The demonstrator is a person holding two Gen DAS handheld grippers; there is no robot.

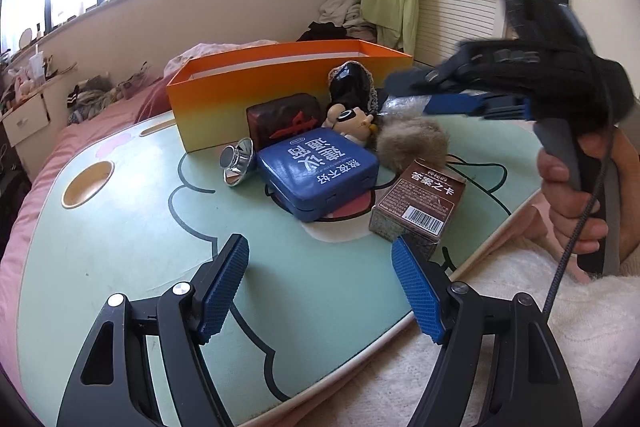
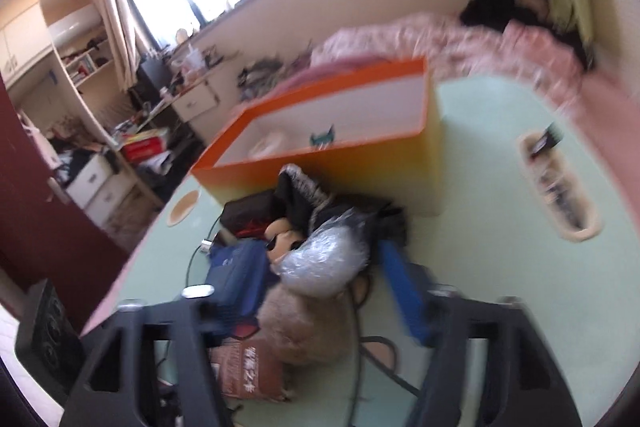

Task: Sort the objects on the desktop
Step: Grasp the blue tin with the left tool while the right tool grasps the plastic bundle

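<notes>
A pile lies on the mint cartoon table [image 1: 132, 227] in front of the orange box [image 1: 280, 79]: a blue case [image 1: 316, 175], a dark red block [image 1: 280, 119], a silver cone [image 1: 236, 163], a small doll [image 1: 350, 119], a fur ball [image 1: 412, 143] and a brown card box [image 1: 420, 203]. My left gripper [image 1: 320, 291] hangs open over bare table, short of the pile. My right gripper [image 2: 332, 259] reaches into the pile from the right, and a shiny plastic-wrapped packet [image 2: 324, 259] sits between its fingers. Only its right blue finger [image 2: 404, 291] shows clearly; the view is blurred.
The orange box [image 2: 320, 151] holds a few small items. A black lace-edged thing [image 1: 352, 83] leans against it. A slot with dark items [image 2: 560, 187] is cut into the table's right side. A hand [image 1: 572, 203] and cable sit at the right edge. Bedding surrounds the table.
</notes>
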